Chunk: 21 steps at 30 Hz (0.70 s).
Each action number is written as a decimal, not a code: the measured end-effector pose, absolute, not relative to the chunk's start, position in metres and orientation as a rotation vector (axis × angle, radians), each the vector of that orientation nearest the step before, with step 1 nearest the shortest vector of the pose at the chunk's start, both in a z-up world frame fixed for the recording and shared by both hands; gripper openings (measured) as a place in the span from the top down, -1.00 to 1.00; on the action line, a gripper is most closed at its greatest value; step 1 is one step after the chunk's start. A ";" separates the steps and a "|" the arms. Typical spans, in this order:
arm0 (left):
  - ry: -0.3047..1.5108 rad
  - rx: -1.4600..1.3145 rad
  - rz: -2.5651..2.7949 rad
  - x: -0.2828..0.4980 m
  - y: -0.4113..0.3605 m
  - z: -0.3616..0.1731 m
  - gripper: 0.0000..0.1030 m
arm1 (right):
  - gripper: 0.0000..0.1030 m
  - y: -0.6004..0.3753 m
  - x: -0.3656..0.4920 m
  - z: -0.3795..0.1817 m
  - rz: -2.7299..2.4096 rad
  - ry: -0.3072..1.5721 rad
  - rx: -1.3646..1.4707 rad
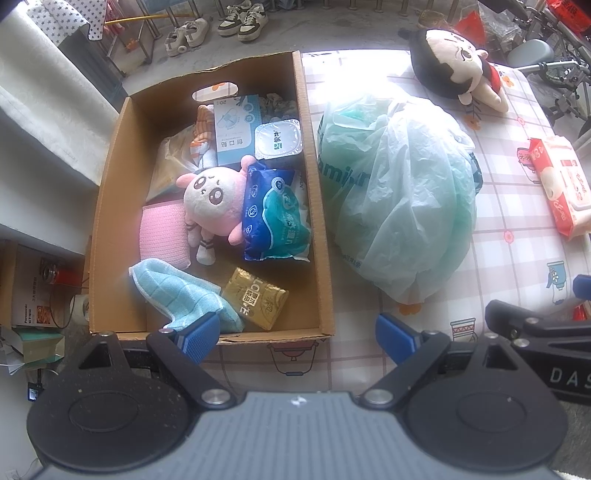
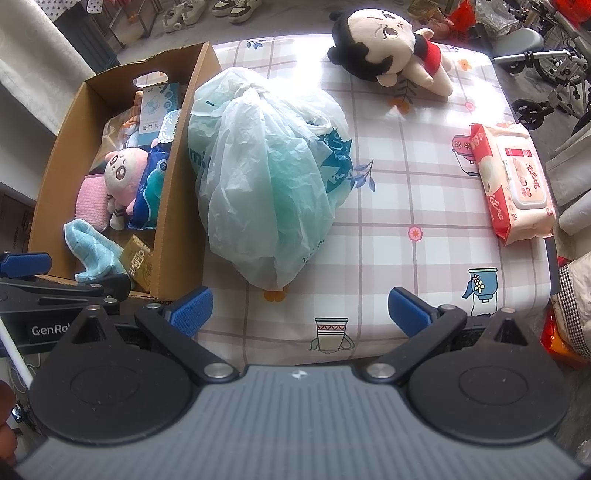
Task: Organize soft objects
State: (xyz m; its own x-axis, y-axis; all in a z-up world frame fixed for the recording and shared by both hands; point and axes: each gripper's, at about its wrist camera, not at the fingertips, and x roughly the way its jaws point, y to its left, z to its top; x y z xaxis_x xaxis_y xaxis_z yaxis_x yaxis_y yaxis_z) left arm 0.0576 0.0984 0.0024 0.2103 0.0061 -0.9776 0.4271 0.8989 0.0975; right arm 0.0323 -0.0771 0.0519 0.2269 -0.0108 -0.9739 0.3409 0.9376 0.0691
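Note:
A cardboard box (image 1: 317, 206) (image 2: 177, 206) stands on the left of the table. It holds a pink plush (image 1: 212, 199) (image 2: 120, 171), a blue tissue pack (image 1: 275, 214), a pink cloth (image 1: 162, 234), a light blue towel (image 1: 177, 291) and a gold packet (image 1: 255, 302). A pale green plastic bag (image 1: 399, 192) (image 2: 269, 177) lies beside the box. A black-haired doll (image 1: 454, 64) (image 2: 384, 40) lies at the far side. A wet-wipes pack (image 1: 561, 184) (image 2: 513, 181) lies at right. My left gripper (image 1: 297, 339) is open and empty at the box's near edge. My right gripper (image 2: 301, 310) is open and empty in front of the bag.
The table has a checked cloth (image 2: 406, 206) with its near edge just ahead of both grippers. Shoes (image 1: 240, 20) stand on the floor beyond. Boxes and books (image 1: 33, 295) sit on the floor at left, bags (image 2: 576, 295) at right.

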 end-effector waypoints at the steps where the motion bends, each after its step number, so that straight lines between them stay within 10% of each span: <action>1: 1.336 0.385 -0.302 0.057 0.099 0.002 -0.79 | -0.98 -0.077 0.032 0.052 -0.247 1.325 0.292; 21: 1.335 0.384 -0.303 0.058 0.099 0.003 -0.79 | -0.98 -0.077 0.032 0.051 -0.248 1.328 0.292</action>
